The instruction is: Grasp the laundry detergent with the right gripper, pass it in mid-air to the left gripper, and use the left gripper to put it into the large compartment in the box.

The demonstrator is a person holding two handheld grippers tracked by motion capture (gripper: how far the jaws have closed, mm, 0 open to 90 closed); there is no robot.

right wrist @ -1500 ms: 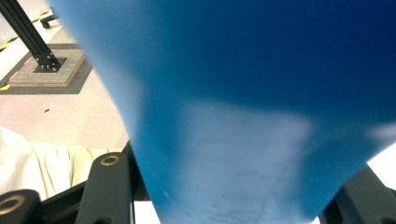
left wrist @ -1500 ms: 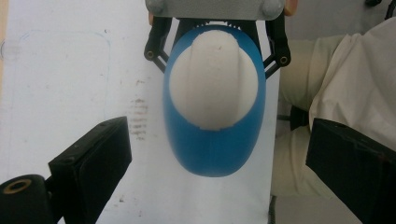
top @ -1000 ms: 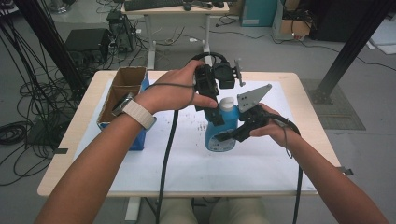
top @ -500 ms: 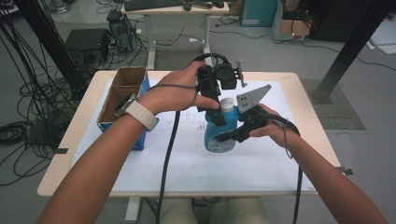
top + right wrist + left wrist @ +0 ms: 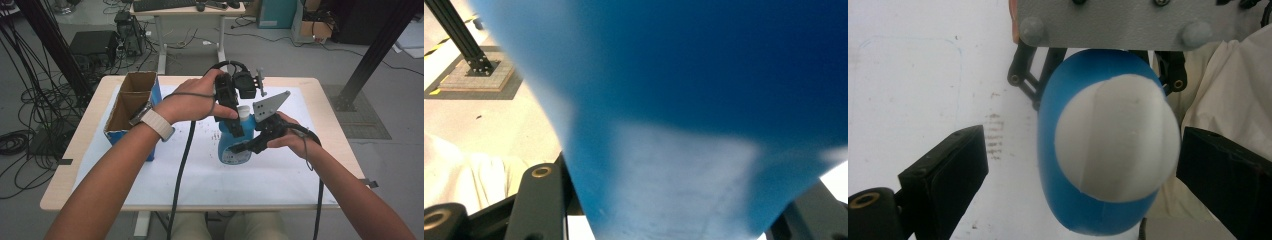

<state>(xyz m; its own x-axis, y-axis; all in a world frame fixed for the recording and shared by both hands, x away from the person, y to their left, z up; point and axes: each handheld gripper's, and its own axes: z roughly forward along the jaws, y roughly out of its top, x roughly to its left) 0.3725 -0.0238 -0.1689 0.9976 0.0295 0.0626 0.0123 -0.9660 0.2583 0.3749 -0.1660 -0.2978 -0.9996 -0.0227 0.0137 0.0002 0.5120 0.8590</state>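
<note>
A blue bottle [image 5: 231, 146] with a white cap [image 5: 243, 111] stands upright on the white sheet near the table's middle. My right gripper [image 5: 248, 145] is shut on the bottle's body from the right side; in the right gripper view the blue bottle [image 5: 684, 100] sits between the jaws of the right gripper [image 5: 674, 220]. My left gripper [image 5: 234, 118] hangs over the bottle's top. In the left gripper view the left gripper [image 5: 1085, 167] is open, its jaws standing apart on either side of the white cap [image 5: 1118, 145] without touching it.
An open cardboard box [image 5: 131, 107] with blue sides stands at the table's left. White paper [image 5: 200, 175] covers the tabletop. Cables trail from both grippers toward the front edge. Another desk [image 5: 190, 10] and floor cables lie beyond the table.
</note>
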